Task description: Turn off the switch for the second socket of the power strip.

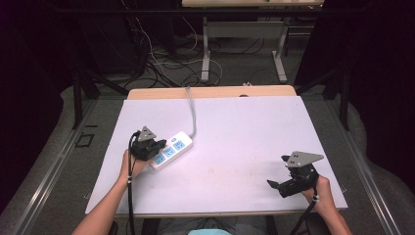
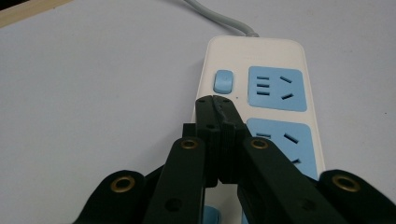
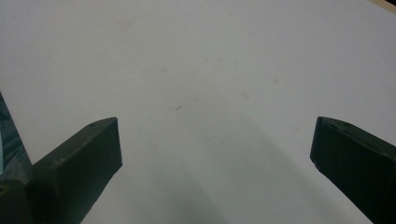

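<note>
The left hand-held gripper (image 2: 215, 99) is hovering over the near end of a white power strip (image 2: 285, 56), its jaws pressed fully together with nothing between them. The closed tip is pointing at the small blue rocker switch (image 2: 222, 81), which is lying just ahead of it — near, though I cannot tell whether the tip is touching the casing yet. From where that tip is sitting, the strip is running away and slightly to the right, its long axis close to the line of the jaws, with the blue sockets (image 2: 274, 87) lined up just to the right of the tip and the grey cable (image 2: 219, 17) trailing off the far end.

Seen from above, the strip (image 1: 178, 144) is lying slantwise on the white counter (image 1: 244, 132), directly in front of the left hand-held gripper (image 1: 155, 146).

The right hand-held gripper (image 3: 215, 149) is resting well apart on the other side, jaws standing wide open over bare counter (image 3: 196, 70), holding nothing — the strip is lying far off to its left.

The left hand is plainly the nearer one; a short push forward and down looks like all the switch is needing.
</note>
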A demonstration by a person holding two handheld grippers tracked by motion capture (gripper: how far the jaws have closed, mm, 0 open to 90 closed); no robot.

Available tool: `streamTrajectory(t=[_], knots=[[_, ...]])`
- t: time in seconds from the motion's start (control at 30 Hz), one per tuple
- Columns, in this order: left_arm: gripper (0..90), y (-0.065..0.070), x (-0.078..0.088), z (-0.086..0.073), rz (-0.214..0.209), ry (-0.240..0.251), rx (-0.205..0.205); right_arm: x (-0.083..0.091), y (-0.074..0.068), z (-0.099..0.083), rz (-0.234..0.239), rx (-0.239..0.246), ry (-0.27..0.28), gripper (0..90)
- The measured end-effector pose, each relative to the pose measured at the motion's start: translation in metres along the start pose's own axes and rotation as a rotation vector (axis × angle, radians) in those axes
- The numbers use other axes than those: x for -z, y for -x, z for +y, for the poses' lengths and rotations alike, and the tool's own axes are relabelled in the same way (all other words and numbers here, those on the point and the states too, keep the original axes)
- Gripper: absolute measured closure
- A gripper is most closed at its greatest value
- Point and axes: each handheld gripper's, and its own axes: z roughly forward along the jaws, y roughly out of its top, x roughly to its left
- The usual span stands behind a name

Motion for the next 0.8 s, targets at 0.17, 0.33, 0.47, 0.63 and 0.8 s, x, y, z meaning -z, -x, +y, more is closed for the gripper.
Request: streamTrajectory(t=[0.17,0.33,0.47,0.63,0.8], knots=[[90.0,-0.0003,-0.0003,-0.0005,0.005,0.008,0.001,-0.0006,0.0003,0.0,0.003,0.007,0.008,1.4],[90.0,0.0001,-0.0002,-0.0006,0.004,0.005,0.015,-0.0008,0.0006,0.0001,0.003,0.014,0.008,1.4],[90.0,-0.0008,-0.0003,-0.001,0.002,0.009,0.02,-0.0007,-0.0006,0.0,-0.001,0.006,0.01,1.4],[90.0,-0.0011,-0.0003,-0.0013,0.001,0.011,0.024,-0.002,-0.0004,-0.0001,-0.003,0.006,0.017,1.4],[90.0,-0.0004,-0.0004,-0.0013,0.003,0.011,0.024,-0.0021,-0.0008,0.0001,-0.006,0.01,0.017,1.4]])
